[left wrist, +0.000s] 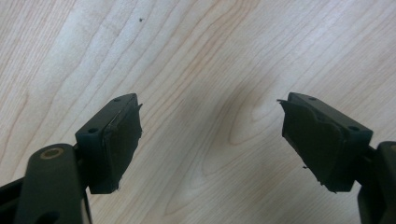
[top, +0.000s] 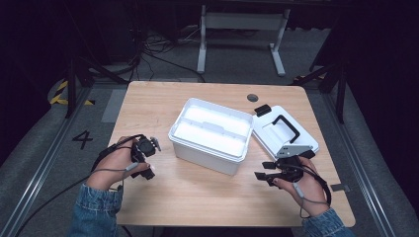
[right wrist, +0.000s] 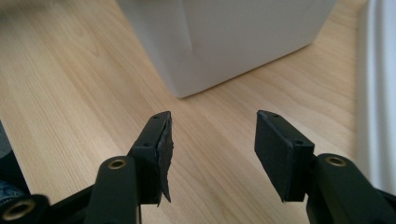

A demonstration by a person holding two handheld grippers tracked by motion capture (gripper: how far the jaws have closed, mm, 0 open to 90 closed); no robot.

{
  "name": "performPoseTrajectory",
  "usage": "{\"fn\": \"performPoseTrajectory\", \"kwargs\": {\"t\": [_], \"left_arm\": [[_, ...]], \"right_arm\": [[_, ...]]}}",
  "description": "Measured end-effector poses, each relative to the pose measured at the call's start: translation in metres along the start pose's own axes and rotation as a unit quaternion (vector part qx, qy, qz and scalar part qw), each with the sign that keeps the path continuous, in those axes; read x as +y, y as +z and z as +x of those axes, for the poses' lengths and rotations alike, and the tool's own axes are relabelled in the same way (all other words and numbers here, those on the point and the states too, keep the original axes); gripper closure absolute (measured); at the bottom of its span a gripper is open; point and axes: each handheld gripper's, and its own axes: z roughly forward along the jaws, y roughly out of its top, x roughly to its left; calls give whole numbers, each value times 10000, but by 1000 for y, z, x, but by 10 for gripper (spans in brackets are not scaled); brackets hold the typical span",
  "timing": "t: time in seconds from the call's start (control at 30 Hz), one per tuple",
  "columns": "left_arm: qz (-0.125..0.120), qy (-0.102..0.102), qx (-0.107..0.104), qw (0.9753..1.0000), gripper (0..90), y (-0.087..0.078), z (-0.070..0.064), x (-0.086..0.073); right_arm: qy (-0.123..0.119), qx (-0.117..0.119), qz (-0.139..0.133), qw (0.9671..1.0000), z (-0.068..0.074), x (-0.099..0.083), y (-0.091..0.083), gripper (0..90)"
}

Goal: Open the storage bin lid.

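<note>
- High view: a white box (top: 210,134) sits open mid-table, its lid (top: 283,131) lying flat just beside it on the right, black handle up. The left gripper (top: 146,165) rests near the table's left edge, well apart from the box; the right gripper (top: 266,174) hovers just in front of the lid, near the box's front-right corner. Both are empty. Risk, as judged: the lid lies flat w/ little to grab, so a bite on its rim could slip and shove it toward the table edge, or knock the box.
- Left gripper view: jaws spread wide over the bare table (left wrist: 201,56), nothing betw. them; the box is out of frame, so a long reach is needed.
- Right gripper view: jaws parted, empty; a box corner (right wrist: 224,37) stands straight ahead, close but not touching, w/ a white edge, prob. the lid, at far right (right wrist: 380,93). A forward push here would hit the box wall.
</note>
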Motion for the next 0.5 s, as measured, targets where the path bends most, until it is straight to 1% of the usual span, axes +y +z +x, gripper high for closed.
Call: {"fn": "performPoseTrajectory", "kwargs": {"t": [0.1,0.23,0.3,0.33,0.37,0.43,0.47,0.5], "left_arm": [[4,-93,35,10000,208,0,1,-1],[28,-183,41,9998,214,-2,2,0],[119,-283,-23,9995,241,-4,3,0],[119,-283,-23,9995,248,-4,3,0],[132,-328,-53,9994,248,-5,4,1],[97,-474,-94,9988,259,-8,9,1],[45,-639,-152,9978,263,-9,11,1],[-31,-728,-161,9972,264,-11,13,0]], "right_arm": [[-29,72,45,10000,3,-6,7,478],[-117,31,108,9999,6,-12,16,480],[-100,88,116,9998,6,-15,22,479],[-100,88,116,9998,6,-15,22,479],[-78,97,139,9998,7,-16,24,478],[-98,47,164,9998,7,-18,27,476],[-103,41,171,9998,7,-18,28,476],[-108,27,174,9998,8,-18,28,476]]}}
